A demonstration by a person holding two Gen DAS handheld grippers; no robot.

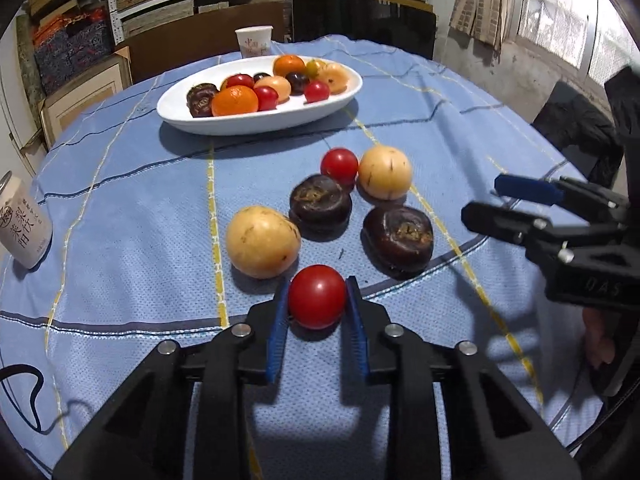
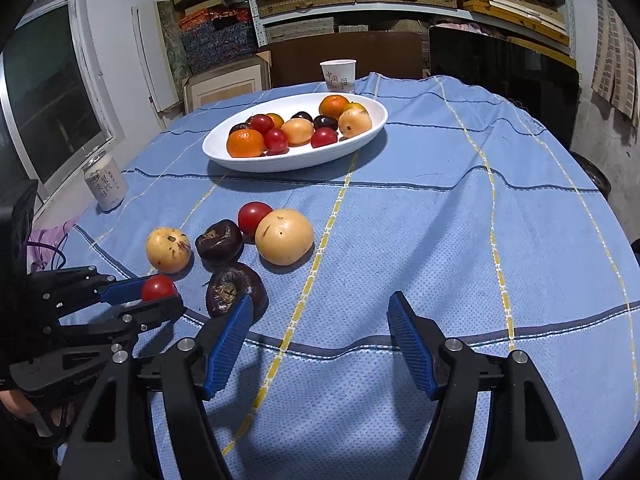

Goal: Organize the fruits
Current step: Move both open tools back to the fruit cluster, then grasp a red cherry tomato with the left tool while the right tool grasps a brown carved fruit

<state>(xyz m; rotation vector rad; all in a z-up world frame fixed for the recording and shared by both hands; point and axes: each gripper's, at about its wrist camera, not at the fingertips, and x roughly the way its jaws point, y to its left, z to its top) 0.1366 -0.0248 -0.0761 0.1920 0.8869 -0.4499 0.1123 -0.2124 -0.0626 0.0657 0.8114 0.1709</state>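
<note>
Our left gripper [image 1: 317, 304] clamps the near red tomato [image 1: 317, 296]; our right gripper [image 2: 320, 344] gapes empty. We should lift gently toward the far white dish [image 1: 192, 118], avoiding squashing it.

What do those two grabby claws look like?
Both grippers are black plastic with triangular cut-outs and round silver bolt heads. Each finger ends in a ribbed blue pad. The left gripper and right gripper look alike. The right one has faint raised lettering on its side. No cables on them or sleeves are clearly visible.
</note>
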